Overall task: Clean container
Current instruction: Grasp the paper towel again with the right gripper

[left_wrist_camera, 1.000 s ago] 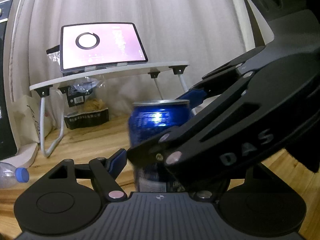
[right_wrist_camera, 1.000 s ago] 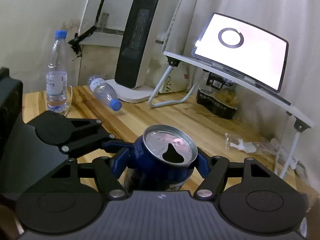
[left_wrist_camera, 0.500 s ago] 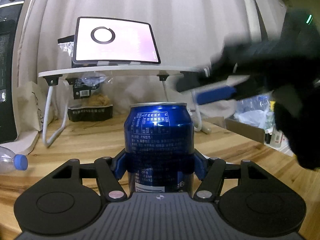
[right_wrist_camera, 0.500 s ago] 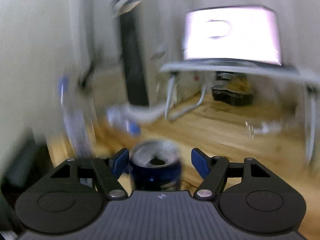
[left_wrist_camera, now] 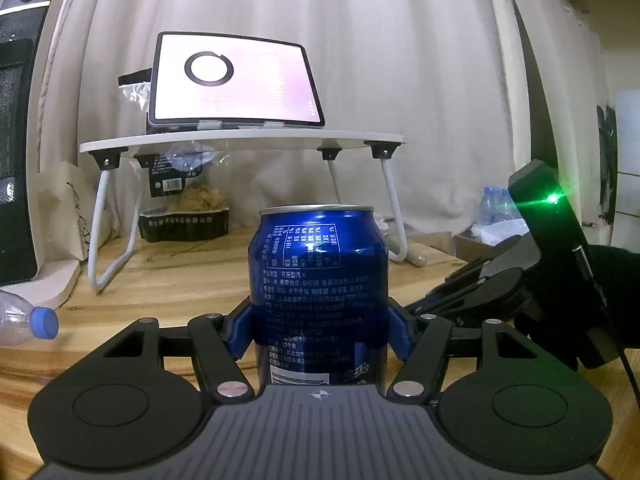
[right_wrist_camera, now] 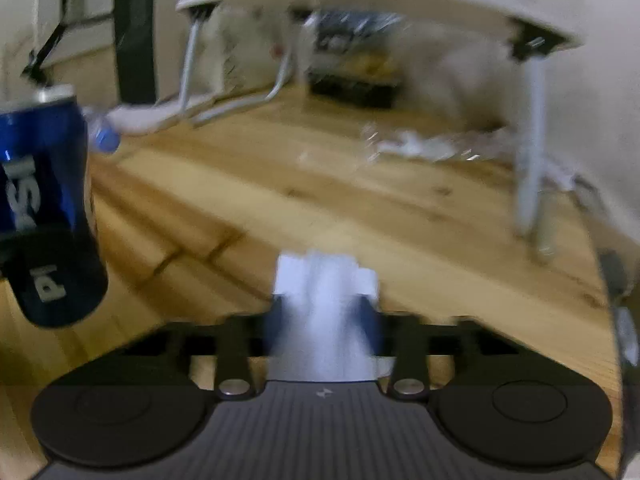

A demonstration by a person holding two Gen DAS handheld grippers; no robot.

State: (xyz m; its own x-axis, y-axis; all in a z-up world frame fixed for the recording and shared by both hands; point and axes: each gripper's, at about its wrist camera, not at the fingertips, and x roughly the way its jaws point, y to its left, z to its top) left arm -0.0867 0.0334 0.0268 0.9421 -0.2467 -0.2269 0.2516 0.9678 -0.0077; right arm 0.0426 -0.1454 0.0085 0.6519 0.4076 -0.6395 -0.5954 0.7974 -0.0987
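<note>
An open blue soda can (left_wrist_camera: 318,256) stands upright over the wooden table (left_wrist_camera: 168,284), with my left gripper (left_wrist_camera: 319,322) shut on its lower half, a blue pad on each side. In the right wrist view the same can (right_wrist_camera: 44,200) is at the far left. My right gripper (right_wrist_camera: 324,312) is low over the table to the can's right, shut on a white wad (right_wrist_camera: 326,276), perhaps tissue or cloth, that sticks out past its pads. That view is blurred. The right gripper's black body (left_wrist_camera: 552,264) shows at the right of the left wrist view.
A lit tablet (left_wrist_camera: 236,80) rests on a white folding stand (left_wrist_camera: 240,140) at the back, with a snack bag (left_wrist_camera: 184,220) under it. A plastic bottle (left_wrist_camera: 28,322) lies at the left beside a black heater (left_wrist_camera: 16,160). A crumpled clear wrapper (right_wrist_camera: 420,144) lies near the stand's right leg.
My right gripper let go of the can, swung away to its right and down, and shut on the white wad. My left gripper closed on the can and holds it alone.
</note>
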